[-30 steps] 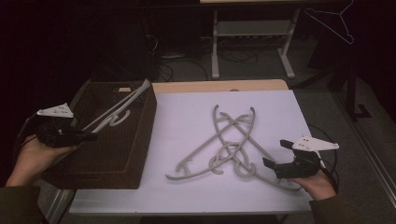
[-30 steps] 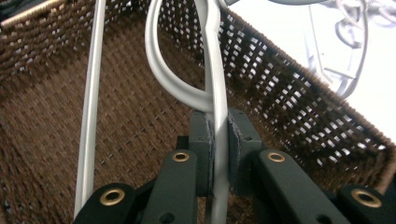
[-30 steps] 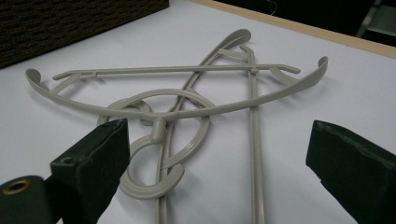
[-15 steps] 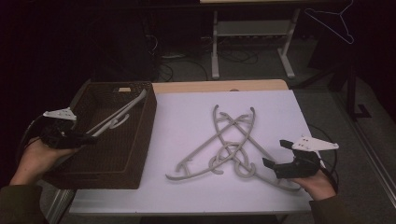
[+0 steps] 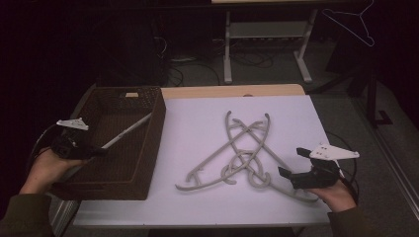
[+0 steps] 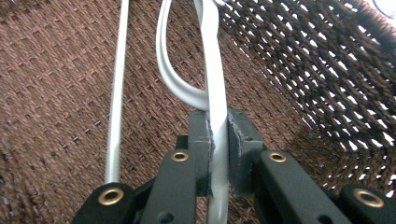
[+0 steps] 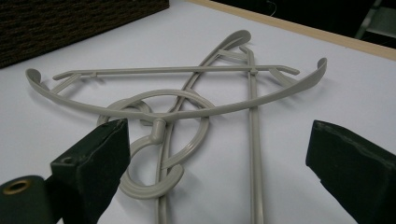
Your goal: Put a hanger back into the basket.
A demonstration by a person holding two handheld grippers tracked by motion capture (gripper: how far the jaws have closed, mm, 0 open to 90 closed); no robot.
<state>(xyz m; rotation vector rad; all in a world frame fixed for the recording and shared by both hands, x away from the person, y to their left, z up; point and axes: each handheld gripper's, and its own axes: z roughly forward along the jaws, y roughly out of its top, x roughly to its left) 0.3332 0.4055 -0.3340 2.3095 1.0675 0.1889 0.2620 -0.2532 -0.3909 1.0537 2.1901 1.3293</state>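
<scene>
My left gripper (image 5: 96, 149) reaches over the near left rim of a brown woven basket (image 5: 148, 148). It is shut on a grey plastic hanger (image 5: 126, 132) that slants down into the basket. In the left gripper view the pads of the left gripper (image 6: 217, 128) pinch the hanger's flat arm (image 6: 212, 70) just above the basket floor (image 6: 56, 70). A tangle of grey hangers (image 5: 242, 153) lies on the white table top. My right gripper (image 5: 292, 163) rests at their near right end, open. In the right gripper view the right gripper (image 7: 219, 140) has wide jaws that frame the hangers' hooks (image 7: 159, 154) without touching them.
The basket stands at the table's left end, its woven wall (image 6: 327, 70) beside the held hanger. A wooden strip (image 5: 232, 91) edges the table's far side. Behind it stand a metal frame (image 5: 267, 44) and floor cables. A wire hanger (image 5: 353, 22) hangs at the back right.
My left gripper has sunk with the hanger, whose far end now lies lower inside the basket. The right gripper and the tangled hangers have not moved.
</scene>
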